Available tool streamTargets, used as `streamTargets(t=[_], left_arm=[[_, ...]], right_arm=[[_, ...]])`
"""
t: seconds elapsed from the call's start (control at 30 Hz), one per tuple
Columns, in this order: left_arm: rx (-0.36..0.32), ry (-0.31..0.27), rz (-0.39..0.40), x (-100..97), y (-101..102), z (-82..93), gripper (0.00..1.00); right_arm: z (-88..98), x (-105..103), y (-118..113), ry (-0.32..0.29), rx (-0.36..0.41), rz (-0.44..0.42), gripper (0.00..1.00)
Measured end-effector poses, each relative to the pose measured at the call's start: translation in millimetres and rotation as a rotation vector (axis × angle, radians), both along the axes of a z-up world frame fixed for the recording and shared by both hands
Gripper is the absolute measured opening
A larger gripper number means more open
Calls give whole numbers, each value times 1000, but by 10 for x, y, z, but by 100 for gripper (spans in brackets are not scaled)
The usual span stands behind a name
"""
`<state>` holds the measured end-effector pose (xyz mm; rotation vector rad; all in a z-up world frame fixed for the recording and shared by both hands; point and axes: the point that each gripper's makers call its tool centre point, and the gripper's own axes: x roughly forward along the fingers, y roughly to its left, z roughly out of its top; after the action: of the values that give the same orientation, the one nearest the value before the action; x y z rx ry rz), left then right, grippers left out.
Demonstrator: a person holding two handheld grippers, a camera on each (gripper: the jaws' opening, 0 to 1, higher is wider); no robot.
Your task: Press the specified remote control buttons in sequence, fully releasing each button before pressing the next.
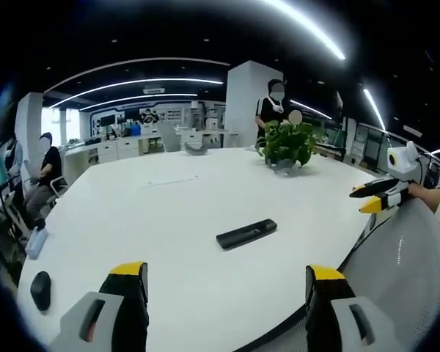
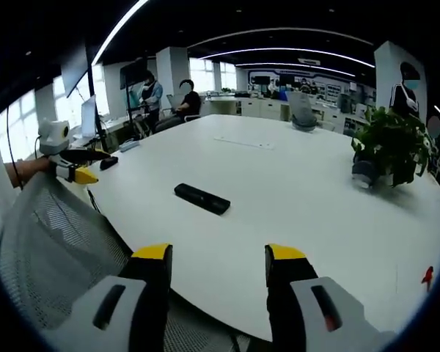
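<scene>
We see one large white table (image 1: 205, 198), one mesh chair back (image 2: 51, 235) at its near edge. One potted plant (image 1: 287, 143) toward far side. One black remote (image 1: 246, 233) flat near table's middle, untouched. One dark mouse-like object (image 1: 40, 290) at left edge, hard to identify. Left gripper (image 1: 227, 282) released, jaws apart over near edge; right gripper (image 2: 216, 268) likewise released. Buttons too small to read.

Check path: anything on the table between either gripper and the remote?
Nothing visible. The remote lies alone on bare white table ahead of the open left gripper and right gripper. The potted plant stands far beyond it; the mouse lies off to one side.
</scene>
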<state>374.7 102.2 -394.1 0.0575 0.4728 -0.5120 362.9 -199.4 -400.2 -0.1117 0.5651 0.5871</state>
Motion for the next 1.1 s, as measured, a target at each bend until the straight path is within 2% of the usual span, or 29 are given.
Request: streamTargets(t=[0.57,0.67,0.73,0.87,0.97,1.03,1.1], left_arm=[[11,-1,-14,-17,-34,-2,92],[12,-22,-16,-10,-38,37,93],[26,-27,-25,-11,-47,43,94],[52,-35,-37,-9,-55,47,95],[60,-34,-34,-4,-48,50,95],[76,-47,-36,1,-47,71,95],[88,-34,-50,-9,-68,46,96]], right_arm=[[7,11,-22,-9,-17,-7,53],[37,18,-18,-28,-35,-2,57],[115,62,-44,-82,-59,-7,57],[178,76,-16,-98,-67,-9,62],[151,81,-83,-94,-151,-8,64],[232,136,-95,-122,-161,-16,62],[297,180,-95,-137,-152,-23,63]])
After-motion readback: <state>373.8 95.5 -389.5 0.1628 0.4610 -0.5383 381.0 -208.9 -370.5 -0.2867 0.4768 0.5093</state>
